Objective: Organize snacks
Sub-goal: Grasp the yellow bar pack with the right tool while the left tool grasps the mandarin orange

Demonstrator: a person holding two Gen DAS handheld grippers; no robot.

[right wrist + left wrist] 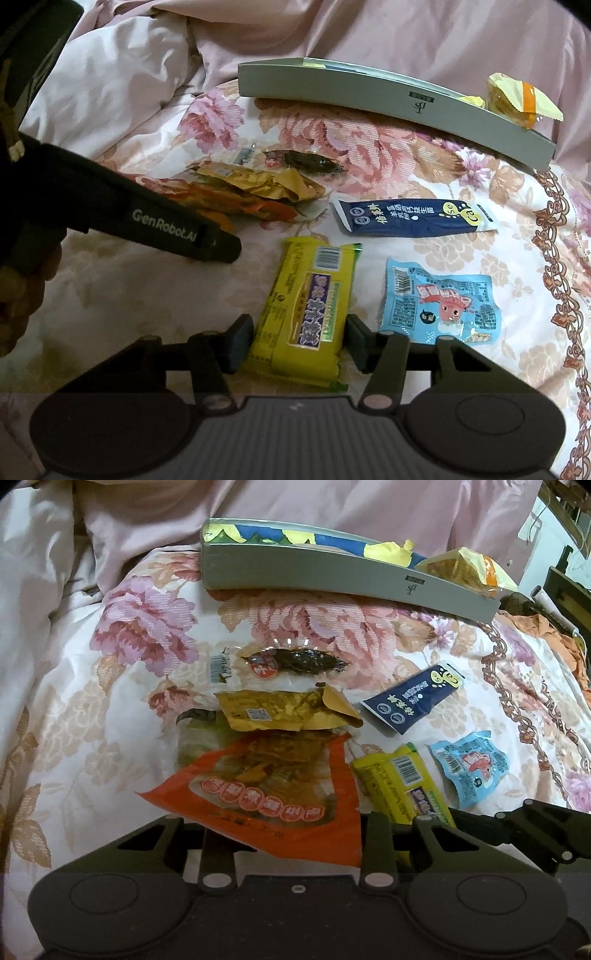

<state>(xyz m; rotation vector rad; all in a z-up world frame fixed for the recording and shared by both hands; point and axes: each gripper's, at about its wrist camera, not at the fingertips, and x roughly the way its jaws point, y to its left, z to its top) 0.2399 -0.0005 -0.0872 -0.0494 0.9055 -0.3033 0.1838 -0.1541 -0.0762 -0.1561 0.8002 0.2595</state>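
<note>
Straddling yellow snack bar (308, 317) | right claw (300, 341) spread | bar lengthwise between fingers | left claw (300, 834) spread

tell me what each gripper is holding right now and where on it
The right gripper straddles the yellow snack pack at its near end, a finger at each long side, not visibly clamped. The left gripper is open over the orange packet, holding nothing.
</note>
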